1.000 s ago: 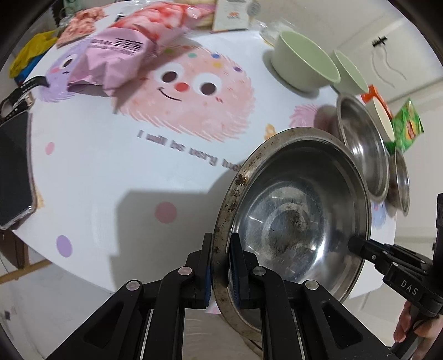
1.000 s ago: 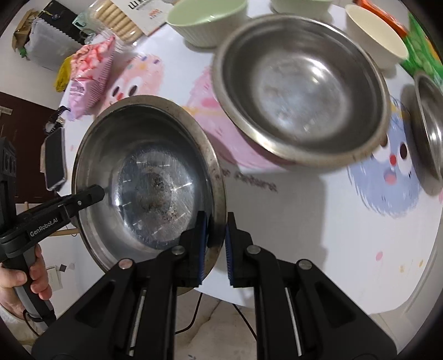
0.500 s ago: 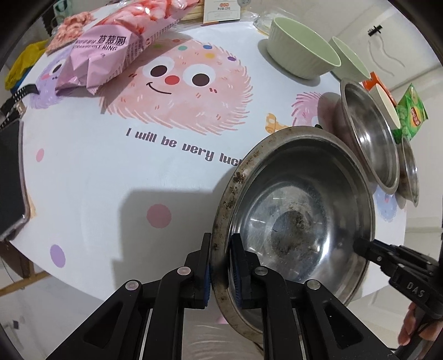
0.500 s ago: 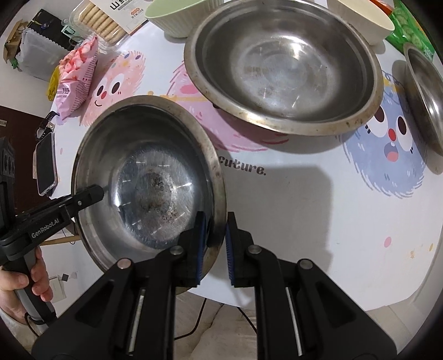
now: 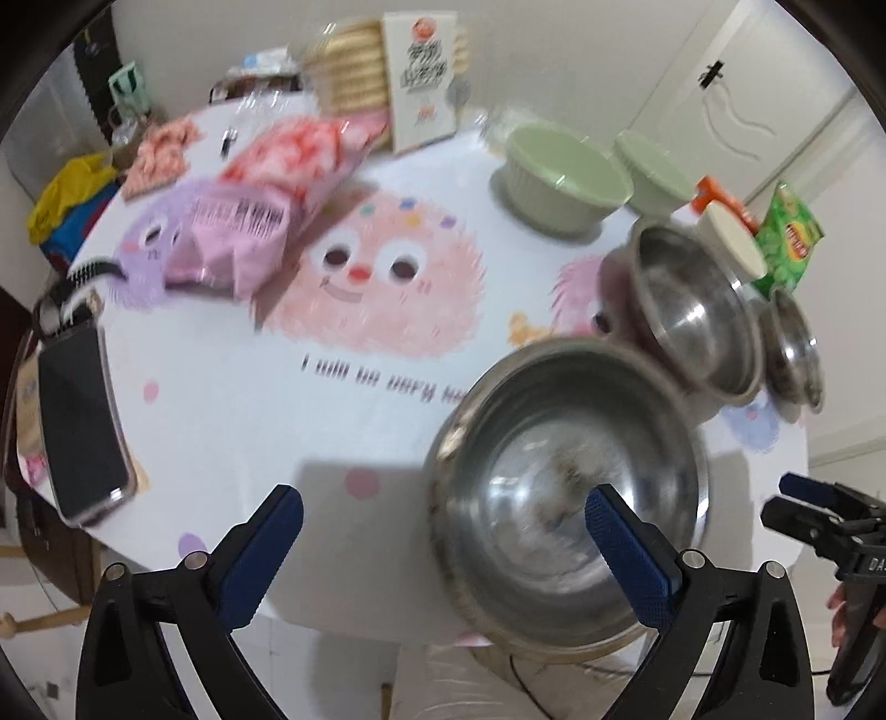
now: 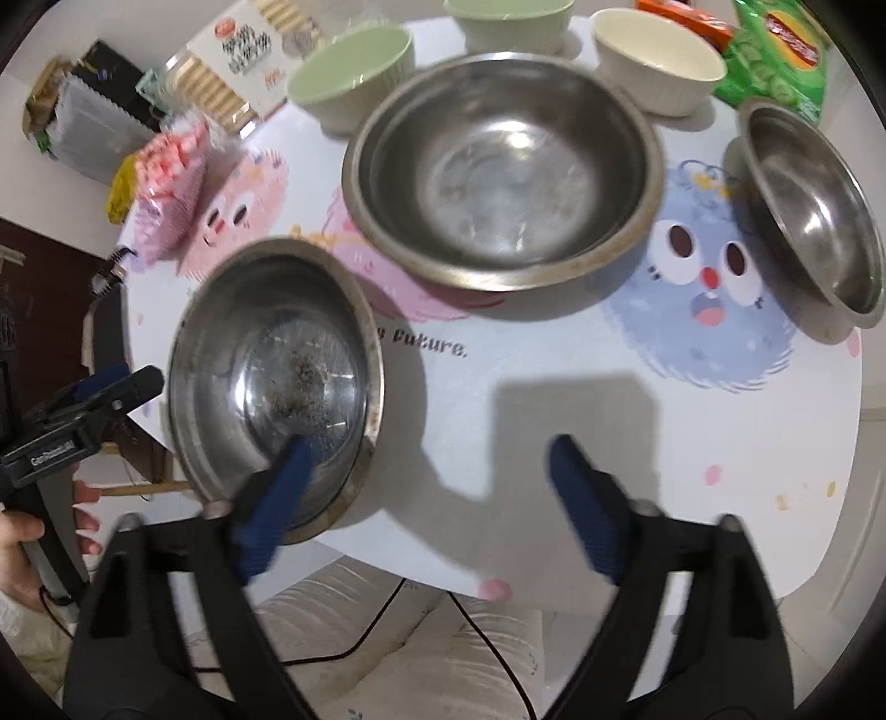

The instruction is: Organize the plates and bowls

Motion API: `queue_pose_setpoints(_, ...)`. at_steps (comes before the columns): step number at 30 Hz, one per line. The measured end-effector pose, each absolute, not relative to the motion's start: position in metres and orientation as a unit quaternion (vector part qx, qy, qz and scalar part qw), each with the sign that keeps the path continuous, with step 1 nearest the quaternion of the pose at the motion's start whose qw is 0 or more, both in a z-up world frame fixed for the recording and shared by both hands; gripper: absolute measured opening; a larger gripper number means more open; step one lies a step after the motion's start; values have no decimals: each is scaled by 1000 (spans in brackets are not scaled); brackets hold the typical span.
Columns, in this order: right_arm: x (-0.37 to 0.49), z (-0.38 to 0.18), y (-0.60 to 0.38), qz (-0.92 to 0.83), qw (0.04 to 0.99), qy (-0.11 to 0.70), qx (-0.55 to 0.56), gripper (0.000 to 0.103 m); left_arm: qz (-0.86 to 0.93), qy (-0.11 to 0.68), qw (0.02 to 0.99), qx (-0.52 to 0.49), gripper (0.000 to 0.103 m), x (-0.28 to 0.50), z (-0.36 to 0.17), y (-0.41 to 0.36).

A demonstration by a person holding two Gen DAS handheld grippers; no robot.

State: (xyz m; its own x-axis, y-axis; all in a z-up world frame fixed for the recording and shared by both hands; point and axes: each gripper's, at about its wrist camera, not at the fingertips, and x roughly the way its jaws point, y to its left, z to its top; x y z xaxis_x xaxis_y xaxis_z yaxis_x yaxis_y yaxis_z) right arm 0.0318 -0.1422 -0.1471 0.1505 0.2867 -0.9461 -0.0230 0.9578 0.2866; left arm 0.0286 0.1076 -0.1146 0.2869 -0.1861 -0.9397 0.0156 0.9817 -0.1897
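Observation:
A dirty steel bowl [image 5: 570, 487] [image 6: 271, 382] sits at the table's near edge, overhanging it. My left gripper [image 5: 443, 531] is open, its right finger in front of the bowl, touching nothing. My right gripper [image 6: 426, 482] is open, its left finger over the bowl's near rim. A larger steel bowl [image 6: 504, 171] [image 5: 692, 315] stands behind it. A small steel bowl [image 6: 808, 210] [image 5: 794, 349] is at the right. Two green bowls [image 6: 354, 72] [image 6: 509, 19] and a cream bowl [image 6: 659, 66] stand at the back.
Pink snack bags [image 5: 260, 210] [image 6: 171, 183], a biscuit box [image 5: 421, 72], a green snack bag [image 6: 775, 61] and a phone [image 5: 77, 421] lie on the round cartoon-print table [image 6: 554, 376]. A cable [image 6: 387, 620] runs on the floor below the near edge.
Both grippers opened and let go of the dirty steel bowl's rim. The bowl now rests on the table's near edge. Both grippers pulled back a little.

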Motion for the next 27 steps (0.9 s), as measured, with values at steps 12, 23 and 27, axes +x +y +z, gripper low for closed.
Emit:
queue_pose_setpoints(12, 61, -116, -211, 29, 782, 602, 157, 103, -94, 605, 789, -54, 103, 102, -106, 28)
queue_pose_setpoints(23, 112, -149, -239, -18, 759, 615, 213, 103, -92, 643, 758, -48, 103, 156, -139, -23)
queue_pose_setpoints(27, 124, -161, -246, -27, 746, 622, 237, 103, -90, 649, 754, -45, 103, 168, -145, -29)
